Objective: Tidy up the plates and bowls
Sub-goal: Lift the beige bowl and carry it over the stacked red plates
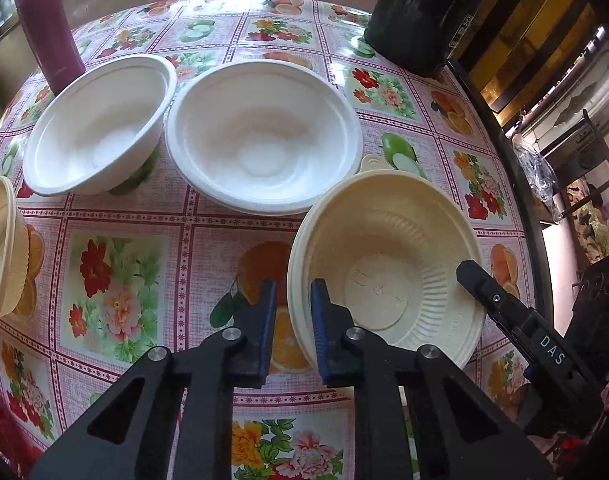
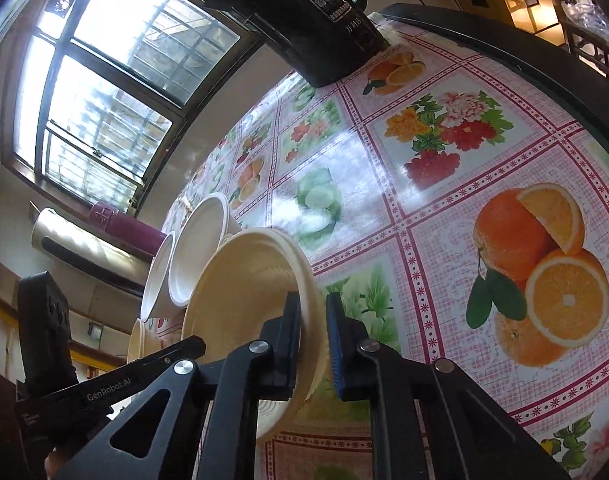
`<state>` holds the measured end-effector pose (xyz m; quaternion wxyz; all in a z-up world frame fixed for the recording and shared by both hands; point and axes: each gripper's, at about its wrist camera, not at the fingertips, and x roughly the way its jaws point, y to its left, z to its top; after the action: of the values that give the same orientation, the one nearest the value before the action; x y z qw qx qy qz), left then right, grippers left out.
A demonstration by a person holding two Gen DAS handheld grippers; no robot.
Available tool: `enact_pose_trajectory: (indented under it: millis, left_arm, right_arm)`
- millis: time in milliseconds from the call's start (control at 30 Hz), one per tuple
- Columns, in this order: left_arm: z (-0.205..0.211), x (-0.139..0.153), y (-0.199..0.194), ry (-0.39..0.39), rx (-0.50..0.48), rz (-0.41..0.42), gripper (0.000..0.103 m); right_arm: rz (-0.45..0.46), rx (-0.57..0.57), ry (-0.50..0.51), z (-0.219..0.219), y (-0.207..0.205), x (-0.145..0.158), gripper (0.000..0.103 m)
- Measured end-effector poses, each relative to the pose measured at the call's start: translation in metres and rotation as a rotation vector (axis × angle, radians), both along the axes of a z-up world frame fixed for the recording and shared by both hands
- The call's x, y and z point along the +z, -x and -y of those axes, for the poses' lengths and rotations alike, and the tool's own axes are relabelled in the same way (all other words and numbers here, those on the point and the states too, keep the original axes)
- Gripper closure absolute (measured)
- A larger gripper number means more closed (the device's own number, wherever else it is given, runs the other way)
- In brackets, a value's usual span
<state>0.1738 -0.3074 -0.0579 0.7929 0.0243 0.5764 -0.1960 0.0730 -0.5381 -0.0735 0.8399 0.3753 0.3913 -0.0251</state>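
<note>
The cream bowl [image 1: 384, 268] is clamped at opposite rims: its near-left rim by the closed left tool [image 1: 292, 320], its right rim by the closed right tool [image 2: 312, 340]. The white bowl stack [image 1: 264, 136] lies just beyond it on the bench [image 1: 144, 232].

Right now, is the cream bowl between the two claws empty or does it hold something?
Empty. The left wrist view looks straight into the cream bowl: only its bare ribbed wall and flat bottom show.

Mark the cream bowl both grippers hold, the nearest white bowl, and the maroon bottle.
cream bowl [image 1: 378, 280]: left wrist view, inner floor.
white bowl [image 1: 264, 140]: left wrist view, inside wall.
maroon bottle [image 1: 50, 28]: left wrist view, body.
</note>
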Motion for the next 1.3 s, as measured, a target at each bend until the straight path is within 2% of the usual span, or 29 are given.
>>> enact_pose_trajectory:
  millis: [467,933,1300]
  left_arm:
    - [-0.036,0.0,0.02,0.027,0.019,0.028,0.093]
    - [-0.113,0.007,0.062,-0.058,0.078,0.199,0.092]
    - [-0.183,0.032,0.094,-0.075,0.159,0.362,0.092]
  right_arm:
    - [0.005,0.073,0.066,-0.036,0.005,0.008,0.093]
    - [0.034,0.238,0.139,-0.118,-0.002,0.01,0.094]
    - [0.148,0.333,0.159,-0.189,0.002,0.02,0.094]
